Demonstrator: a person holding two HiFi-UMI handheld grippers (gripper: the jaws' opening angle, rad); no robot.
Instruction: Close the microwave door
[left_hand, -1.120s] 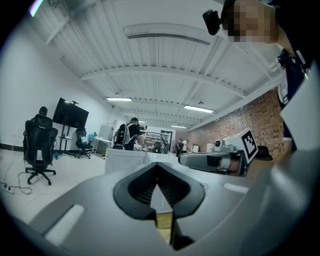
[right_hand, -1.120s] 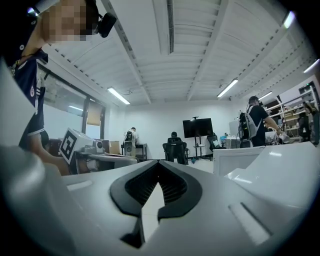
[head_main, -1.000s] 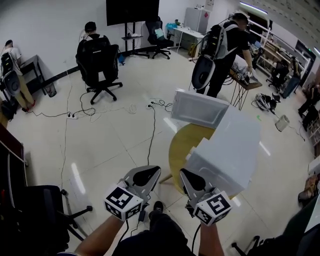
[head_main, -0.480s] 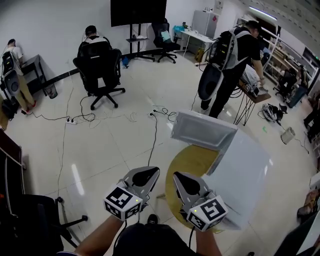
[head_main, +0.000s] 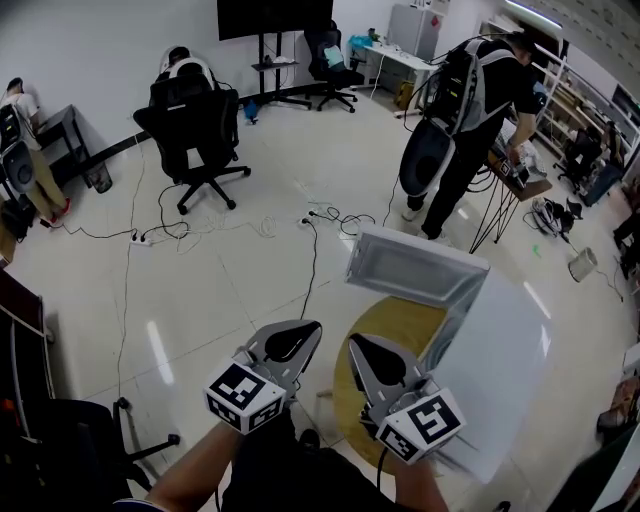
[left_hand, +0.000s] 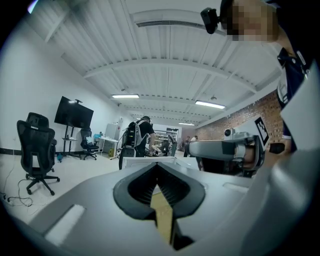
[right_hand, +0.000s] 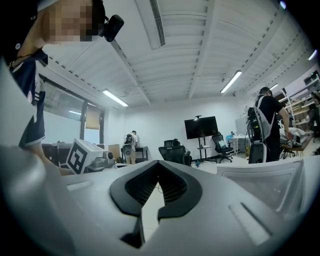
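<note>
I am the left gripper (left_hand: 156, 165), and my jaws meet tip against tip, leaving only a narrow slit lower down where a yellow tabletop (left_hand: 162, 215) shows through. Just beyond my tips lies the white microwave door (left_hand: 135, 161). To my right the right gripper (left_hand: 197, 149) points leftward, its marker cube (left_hand: 261, 131) behind it. Far left stands a black office chair (left_hand: 37, 150), with a dark screen (left_hand: 73, 113) on a stand past it. A person with a backpack (left_hand: 141, 135) stands far off, centre. A brick wall (left_hand: 240, 120) runs along the far right.
</note>
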